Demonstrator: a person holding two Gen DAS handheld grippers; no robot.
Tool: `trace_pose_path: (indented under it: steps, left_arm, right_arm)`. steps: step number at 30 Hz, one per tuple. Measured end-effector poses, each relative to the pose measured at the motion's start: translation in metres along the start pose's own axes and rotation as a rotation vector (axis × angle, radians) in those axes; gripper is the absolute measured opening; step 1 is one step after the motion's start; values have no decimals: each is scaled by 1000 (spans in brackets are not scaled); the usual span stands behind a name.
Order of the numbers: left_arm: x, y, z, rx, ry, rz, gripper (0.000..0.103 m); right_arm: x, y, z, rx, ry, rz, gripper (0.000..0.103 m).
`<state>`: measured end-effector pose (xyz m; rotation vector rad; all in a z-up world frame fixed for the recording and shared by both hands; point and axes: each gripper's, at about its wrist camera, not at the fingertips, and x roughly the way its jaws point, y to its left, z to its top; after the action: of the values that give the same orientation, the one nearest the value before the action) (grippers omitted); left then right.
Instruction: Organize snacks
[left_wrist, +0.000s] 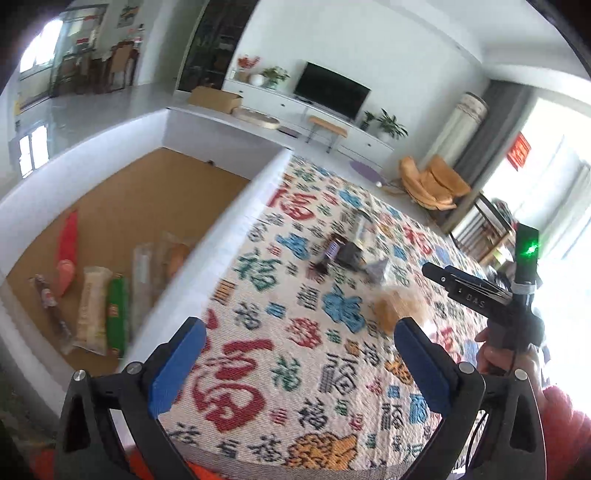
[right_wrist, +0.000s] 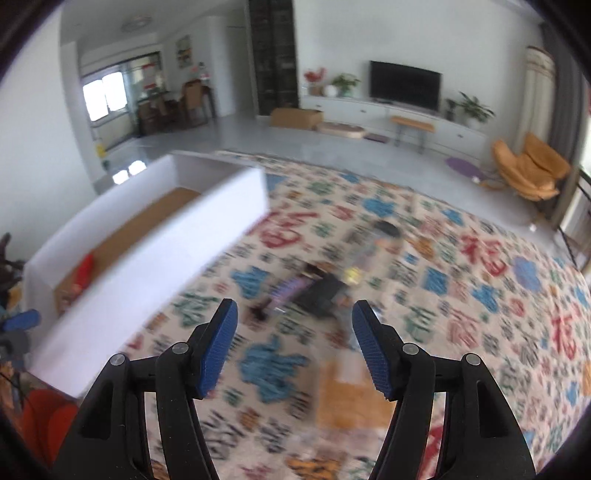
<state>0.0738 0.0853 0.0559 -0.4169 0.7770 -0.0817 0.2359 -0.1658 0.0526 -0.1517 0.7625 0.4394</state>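
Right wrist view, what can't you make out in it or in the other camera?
- Right wrist view: dark snack packets on the patterned cloth, smeared by motion blur.
- Right wrist view: white box contents mostly hidden by its near wall.
- Left wrist view: wrapper labels on boxed snacks, too blurred.

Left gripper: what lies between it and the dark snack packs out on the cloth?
Only bare patterned cloth, in the left wrist view; the gripper is open, empty.

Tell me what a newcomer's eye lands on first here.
The loud patterned cloth with red, blue and green characters fills the middle. To its left stands a white box holding packaged snacks on its brown floor. More snacks lie loose on the cloth ahead of the open, empty left gripper.
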Motion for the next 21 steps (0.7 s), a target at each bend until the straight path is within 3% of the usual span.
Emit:
trace_pose_path:
  steps: [4, 9, 14, 21]
  left_arm:
    - [40, -49, -21, 103, 96, 12, 101]
    - [94, -74, -48, 184, 188, 100, 101]
    - [127, -70, -66, 216, 221, 186, 101]
    - [138, -64, -81, 270, 211, 271, 101]
  right_arm:
    - [-8, -91, -62, 155, 61, -165, 68]
    - [-13, -146, -127, 223, 124, -287, 68]
    - [-11, -156, -149, 269, 107, -293, 69]
    - [-9, -154, -151, 270, 109, -308, 75]
